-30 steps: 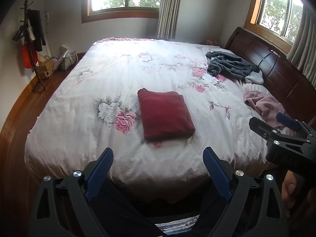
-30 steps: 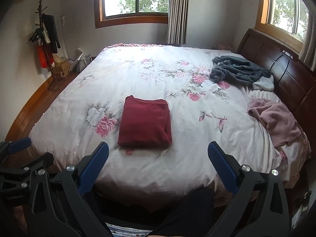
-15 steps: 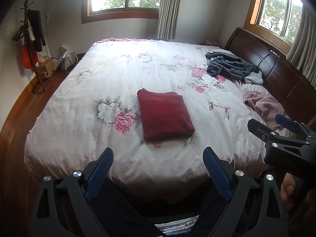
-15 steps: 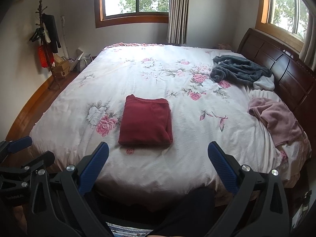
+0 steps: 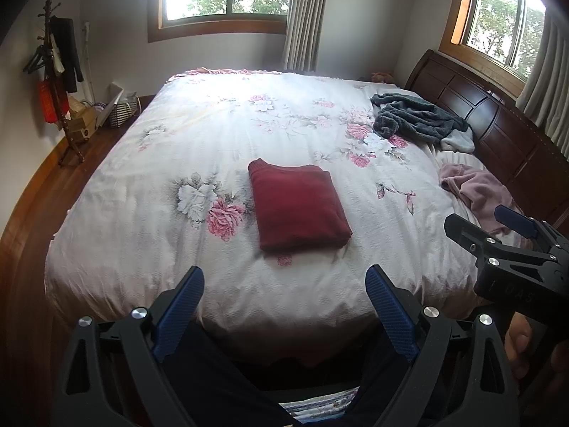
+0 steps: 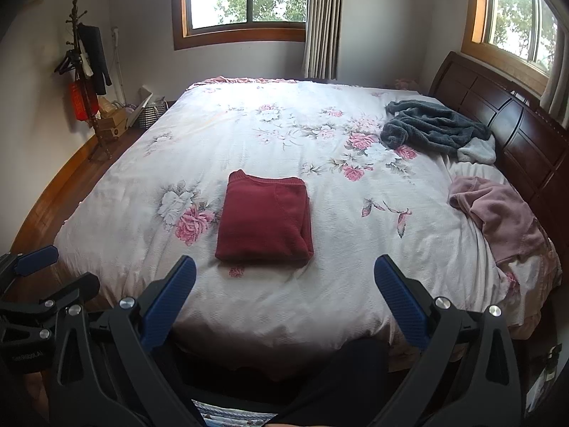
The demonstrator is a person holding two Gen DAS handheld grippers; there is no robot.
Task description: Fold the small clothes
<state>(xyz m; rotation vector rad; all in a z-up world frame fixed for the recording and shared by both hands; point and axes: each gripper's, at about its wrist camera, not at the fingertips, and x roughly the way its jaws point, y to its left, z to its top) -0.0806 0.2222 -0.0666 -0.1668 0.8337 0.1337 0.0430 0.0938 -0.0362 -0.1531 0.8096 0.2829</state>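
both grippers idle at near edge of bed (image 5: 149, 192), nothing held.
left gripper (image 5: 284, 281) and right gripper (image 6: 284, 270): jaws spread wide, empty. red garment (image 6: 265, 226) lies folded mid-bed, just beyond both. grey garment (image 6: 434, 126) and pink garment (image 6: 498, 213) crumpled far right by headboard (image 6: 515, 117).

right gripper (image 5: 512, 226) cut off at 3 o'clock edge in left view. left gripper (image 6: 39, 270) clipped at 9 o'clock in right view. coat rack (image 6: 83, 71) items too small to identify.
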